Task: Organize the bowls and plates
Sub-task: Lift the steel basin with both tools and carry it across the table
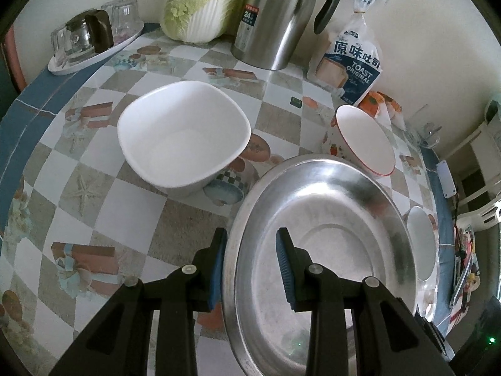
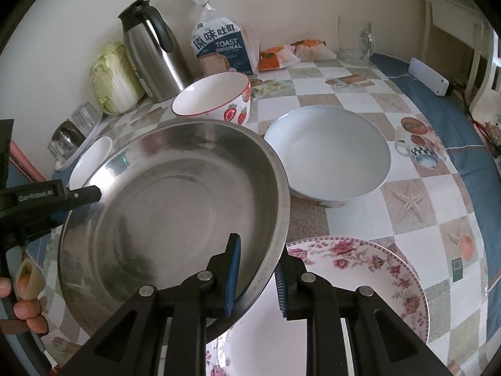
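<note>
Above the floral plate [image 2: 369, 269], the steel basin [image 2: 175, 206] hangs level between the left gripper [image 1: 252, 266] and right gripper [image 2: 255, 277], each part-open astride opposite rims, likely sharing its breadth; behind the basin wait a square white bowl [image 1: 184, 138], strawberry bowl [image 2: 216, 100] and pale bowl [image 2: 332, 150].

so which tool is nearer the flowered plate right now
Right. The right tool straddles the steel basin's rim directly above the flowered plate. The left tool is at the basin's far rim, away from the plate.
</note>
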`<state>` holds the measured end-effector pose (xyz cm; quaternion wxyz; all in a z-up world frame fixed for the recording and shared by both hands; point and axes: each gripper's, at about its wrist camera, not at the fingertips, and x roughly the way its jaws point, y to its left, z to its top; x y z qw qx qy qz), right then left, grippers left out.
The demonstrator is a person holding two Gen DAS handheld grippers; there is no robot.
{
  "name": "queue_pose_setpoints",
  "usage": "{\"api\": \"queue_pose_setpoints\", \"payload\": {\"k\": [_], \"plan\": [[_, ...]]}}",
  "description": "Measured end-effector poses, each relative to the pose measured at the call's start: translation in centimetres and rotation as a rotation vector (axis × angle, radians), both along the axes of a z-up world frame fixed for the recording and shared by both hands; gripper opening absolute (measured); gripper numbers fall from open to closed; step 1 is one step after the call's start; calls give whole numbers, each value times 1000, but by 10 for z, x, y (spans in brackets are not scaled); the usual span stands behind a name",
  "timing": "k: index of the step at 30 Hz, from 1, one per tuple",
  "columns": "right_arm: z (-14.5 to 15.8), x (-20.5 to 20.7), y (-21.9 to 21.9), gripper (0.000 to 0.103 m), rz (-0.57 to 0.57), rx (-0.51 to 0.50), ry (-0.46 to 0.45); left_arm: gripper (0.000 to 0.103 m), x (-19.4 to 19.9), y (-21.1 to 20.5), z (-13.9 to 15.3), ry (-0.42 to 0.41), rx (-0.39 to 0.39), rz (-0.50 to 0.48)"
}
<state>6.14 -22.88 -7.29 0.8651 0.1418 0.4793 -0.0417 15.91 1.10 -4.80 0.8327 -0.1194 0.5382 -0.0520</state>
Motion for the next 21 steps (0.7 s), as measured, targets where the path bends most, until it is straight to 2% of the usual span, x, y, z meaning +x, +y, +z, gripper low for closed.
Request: {"api": "queue_pose_setpoints", "payload": {"k": [21], "plan": [[-2, 3, 16, 22, 22, -60, 3, 33, 1, 8, -9, 10, 4, 33]]}}
